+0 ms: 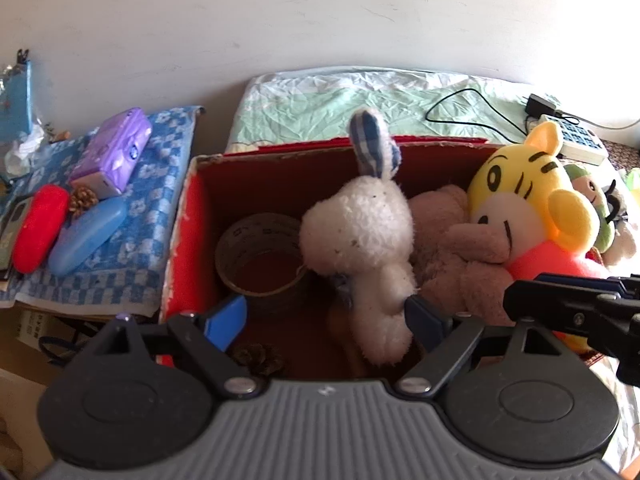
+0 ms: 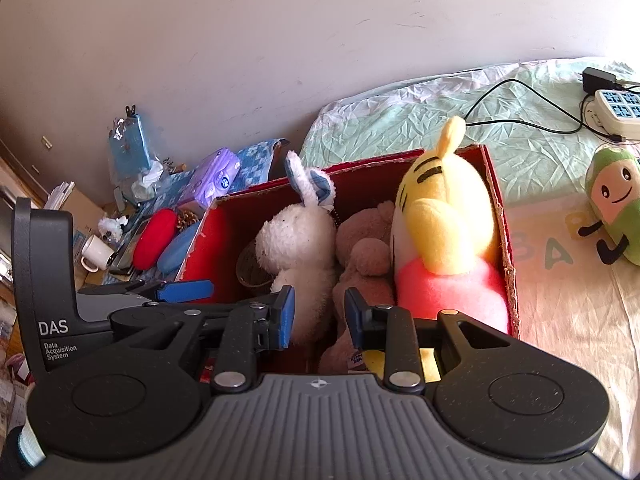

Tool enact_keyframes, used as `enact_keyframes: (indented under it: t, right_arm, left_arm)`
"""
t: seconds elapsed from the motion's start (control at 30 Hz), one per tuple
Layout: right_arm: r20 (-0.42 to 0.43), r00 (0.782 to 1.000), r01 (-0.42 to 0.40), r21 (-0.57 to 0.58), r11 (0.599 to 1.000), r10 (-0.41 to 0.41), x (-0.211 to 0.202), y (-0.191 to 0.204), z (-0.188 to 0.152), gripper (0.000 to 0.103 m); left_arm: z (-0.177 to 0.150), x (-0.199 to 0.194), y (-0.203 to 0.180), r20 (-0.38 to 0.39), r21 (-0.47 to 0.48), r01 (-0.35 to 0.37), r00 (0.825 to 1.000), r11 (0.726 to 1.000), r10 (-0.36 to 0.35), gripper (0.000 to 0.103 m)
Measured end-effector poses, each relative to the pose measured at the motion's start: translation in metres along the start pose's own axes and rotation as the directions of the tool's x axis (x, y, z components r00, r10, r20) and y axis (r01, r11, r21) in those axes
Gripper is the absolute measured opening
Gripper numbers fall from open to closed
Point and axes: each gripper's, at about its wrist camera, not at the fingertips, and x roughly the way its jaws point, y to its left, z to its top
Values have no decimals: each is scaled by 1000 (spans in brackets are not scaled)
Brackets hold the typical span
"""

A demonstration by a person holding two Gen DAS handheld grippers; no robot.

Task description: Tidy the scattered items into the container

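On the blue checked towel (image 1: 120,248) at nine o'clock of the box (image 1: 188,216) lie a red case (image 1: 38,228), a blue case (image 1: 86,238), a pinecone (image 1: 83,199) and a purple tissue pack (image 1: 114,152). The red box stands on the bed (image 1: 320,100), and in it, from left to right, sit a tape roll (image 1: 260,256), a white rabbit (image 1: 360,236), a brown plush (image 1: 464,264) and a yellow tiger (image 1: 528,204); a second pinecone (image 1: 260,358) lies on the box floor at six o'clock of the tape. The left tongs (image 1: 326,316) hang wide over the box with the rabbit's lower body between the blue pads: the right pad (image 1: 424,320) is at or just beside the rabbit's side, though contact cannot be told, while the left pad (image 1: 226,320) stands clear of it, at six o'clock of the tape. The rabbit leans upright with its checked ear (image 1: 370,136) at twelve o'clock, above the box's far wall. In the right wrist view the right tongs (image 2: 320,316) stand narrow at the box's near edge, with the gap between the rabbit and the brown plush ahead of them; their pads press on nothing that shows. The tiger fills the box's right end at two o'clock of these tongs. Outside the box, at three o'clock, a green plush (image 2: 616,204) lies on the bed, and a power strip (image 2: 618,112) with a black cable (image 2: 500,120) lies at one o'clock.
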Motion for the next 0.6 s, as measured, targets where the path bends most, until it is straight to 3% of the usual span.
enact_keyframes:
  t: [0.6]
  right_arm:
    - [34,998,-50,28,998,49,-21,-14,-11,30]
  left_arm:
    - [3,-9,-18,38,42,-104,994,994,103,96]
